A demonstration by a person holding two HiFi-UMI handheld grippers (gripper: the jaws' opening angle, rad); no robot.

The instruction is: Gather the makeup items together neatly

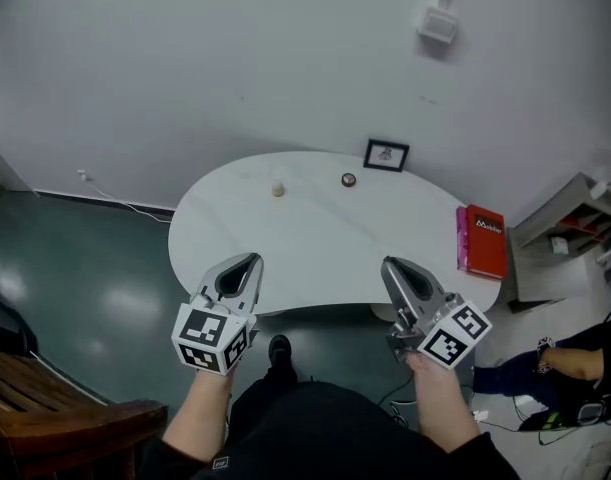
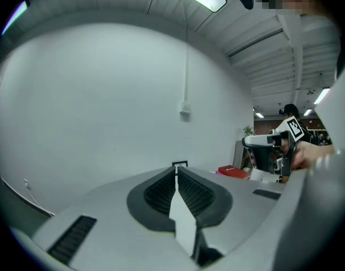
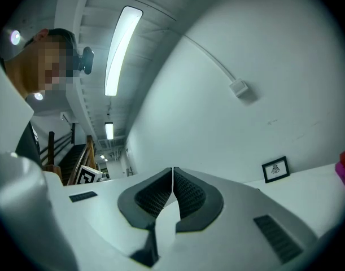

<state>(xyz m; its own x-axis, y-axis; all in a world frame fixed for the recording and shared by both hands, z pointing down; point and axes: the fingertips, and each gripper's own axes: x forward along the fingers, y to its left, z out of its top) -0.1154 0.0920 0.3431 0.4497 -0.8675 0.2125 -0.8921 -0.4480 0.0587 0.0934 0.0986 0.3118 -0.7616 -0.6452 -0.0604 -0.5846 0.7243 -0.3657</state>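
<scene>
The left gripper (image 1: 251,260) and right gripper (image 1: 389,264) hang short of the white rounded bench (image 1: 315,248), fingers pressed together, empty. The small cream pot (image 1: 278,188) and dark round compact (image 1: 348,179) sit apart near its far edge; a shut-fingered nudge could roll them off

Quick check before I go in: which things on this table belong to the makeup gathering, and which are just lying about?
For the job (likely makeup, too small to tell exactly):
- small cream item
- small round dark item

Lying about:
- framed picture at the far edge
- red book at the right end
</scene>
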